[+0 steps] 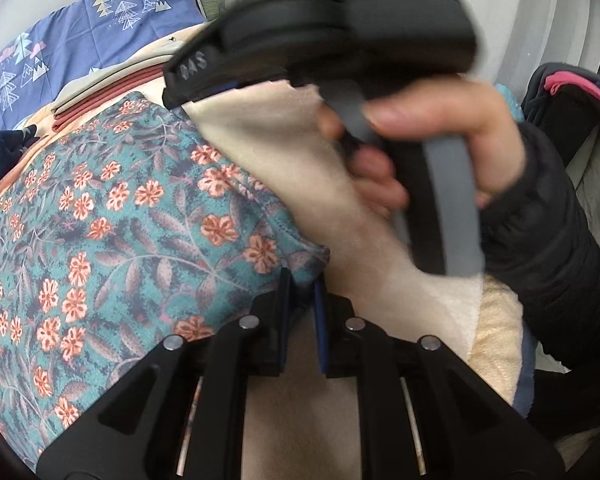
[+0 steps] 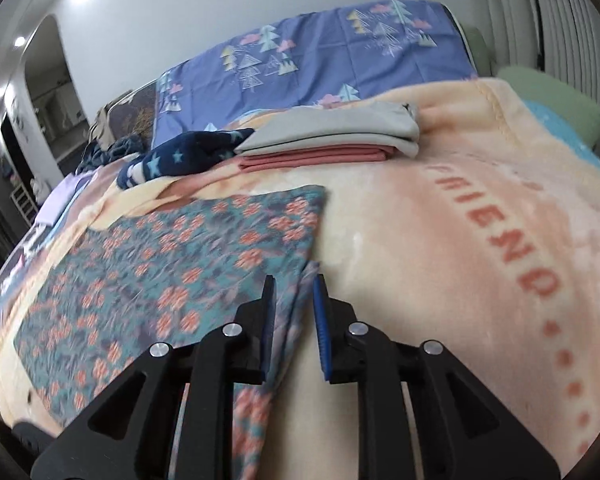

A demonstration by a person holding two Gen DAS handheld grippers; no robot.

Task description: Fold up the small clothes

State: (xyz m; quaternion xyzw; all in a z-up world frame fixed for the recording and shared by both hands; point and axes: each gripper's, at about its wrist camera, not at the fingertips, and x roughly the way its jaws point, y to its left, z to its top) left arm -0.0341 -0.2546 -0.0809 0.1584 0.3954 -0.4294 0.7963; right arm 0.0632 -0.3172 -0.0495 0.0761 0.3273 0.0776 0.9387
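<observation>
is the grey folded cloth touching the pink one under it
Touching: the right wrist view shows the grey folded cloth resting directly on the pink folded cloth, no gap.

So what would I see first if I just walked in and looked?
The flowery teal cloth with orange blossoms, spread on the peach blanket, grabs the eye first. Each hand-held gripper, left and right, sits at its near edge. Behind lies a folded grey and pink stack.

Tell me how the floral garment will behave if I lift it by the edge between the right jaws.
Probably floppy: the floral garment lies flat and thin on the fleece blanket, so it should drape and sag. Likely light. The plush blanket may grip it slightly, so dragging could bunch it.
</observation>
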